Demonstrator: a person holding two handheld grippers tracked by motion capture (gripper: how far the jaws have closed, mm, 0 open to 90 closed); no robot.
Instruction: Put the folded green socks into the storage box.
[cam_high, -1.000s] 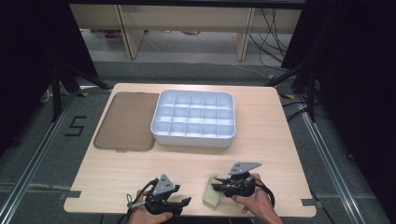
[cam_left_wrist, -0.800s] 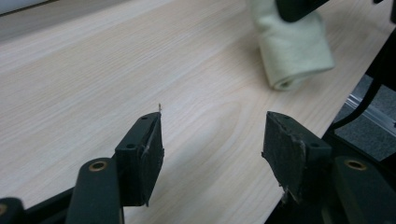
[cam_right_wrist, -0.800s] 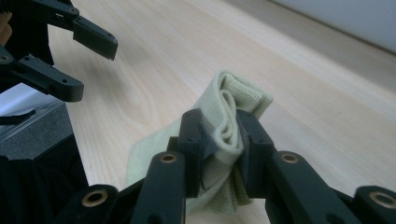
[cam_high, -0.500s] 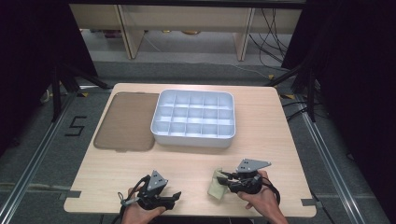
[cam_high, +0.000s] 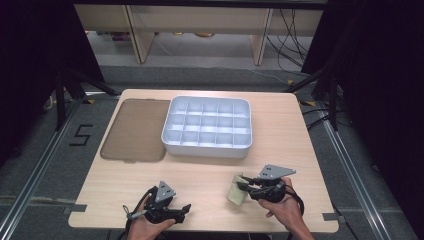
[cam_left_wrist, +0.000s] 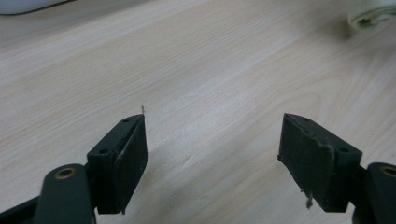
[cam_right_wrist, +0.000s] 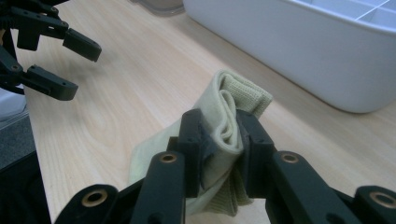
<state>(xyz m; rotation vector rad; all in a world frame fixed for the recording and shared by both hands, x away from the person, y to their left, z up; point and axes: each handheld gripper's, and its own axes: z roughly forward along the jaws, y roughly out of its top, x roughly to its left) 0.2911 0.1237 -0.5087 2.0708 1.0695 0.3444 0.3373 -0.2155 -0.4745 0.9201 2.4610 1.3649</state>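
Right gripper (cam_high: 245, 187), held near the bench's front edge toward its right corner, has its jaws pressed together on a folded pale-yellow cloth (cam_high: 236, 191); the right gripper view shows the cloth (cam_right_wrist: 224, 135) bunched between the two black pads, its lower end hanging down to the wood. Left gripper (cam_high: 182, 212), at the front edge left of centre, has just been opening and now stands with jaws wide apart and nothing between them, bare wood showing between the pads in the left gripper view (cam_left_wrist: 212, 163). One white compartment tray (cam_high: 207, 146) sits at the middle of the bench (cam_high: 280, 150) toward the back edge; its grid counts four compartments across by four deep, sixteen in all, and every one that can be seen into holds nothing. One flat brown translucent lid (cam_high: 134, 130) lies just beside the tray's left wall, toward the back left corner. On the floor left of the bench, black tape forms the figure 5 (cam_high: 80, 135). Two grippers, one cloth, one tray, one lid.
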